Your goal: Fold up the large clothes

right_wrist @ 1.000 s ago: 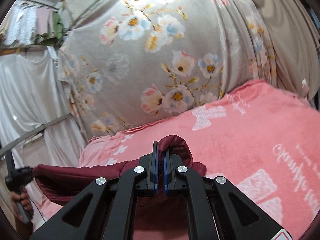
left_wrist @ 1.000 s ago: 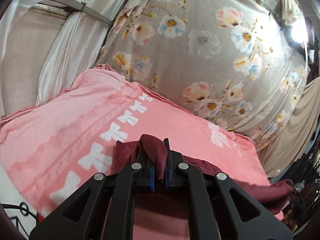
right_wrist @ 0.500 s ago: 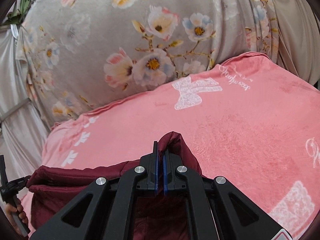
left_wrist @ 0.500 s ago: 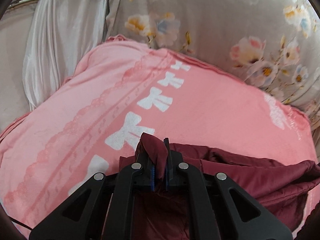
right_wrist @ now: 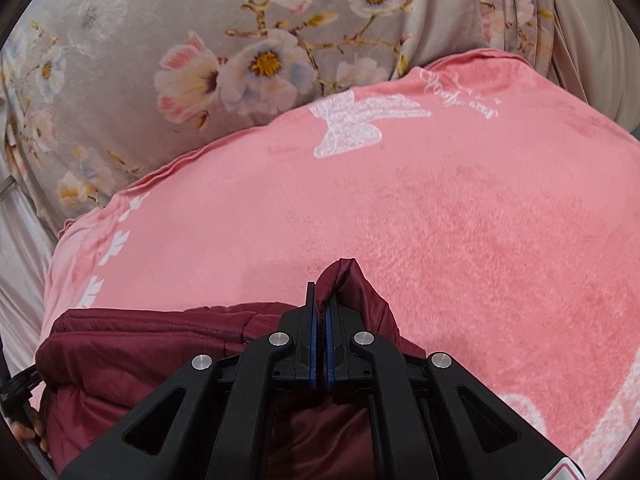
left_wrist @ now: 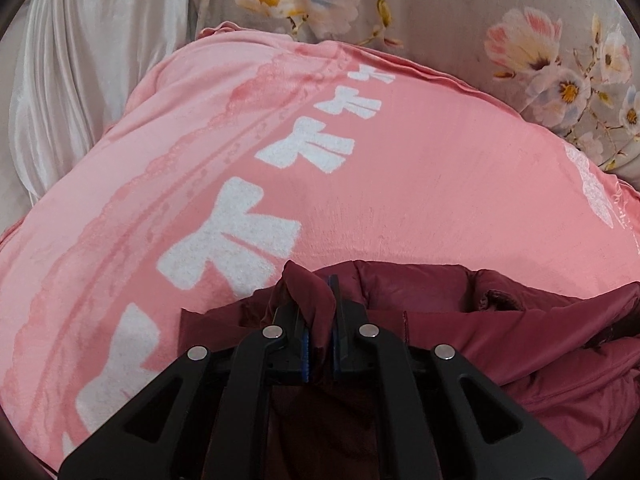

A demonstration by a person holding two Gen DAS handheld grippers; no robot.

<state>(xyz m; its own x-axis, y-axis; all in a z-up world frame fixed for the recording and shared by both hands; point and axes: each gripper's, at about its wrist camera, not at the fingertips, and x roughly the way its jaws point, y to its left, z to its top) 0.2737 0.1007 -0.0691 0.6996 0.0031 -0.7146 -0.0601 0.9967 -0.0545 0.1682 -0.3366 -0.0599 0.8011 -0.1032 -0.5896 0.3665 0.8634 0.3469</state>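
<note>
Between our left gripper [left_wrist: 319, 312] jaws, we are pinching fold of maroon jacket [left_wrist: 500, 320]. Right gripper [right_wrist: 320, 312] is clenching another fold of same jacket [right_wrist: 140, 344]. Garment is stretching between both grippers, lying on near part of pink blanket [left_wrist: 400, 184]. Beyond blanket, floral grey cloth [right_wrist: 120, 20] is hanging; white curtain [left_wrist: 80, 60] is hanging at left.
</note>
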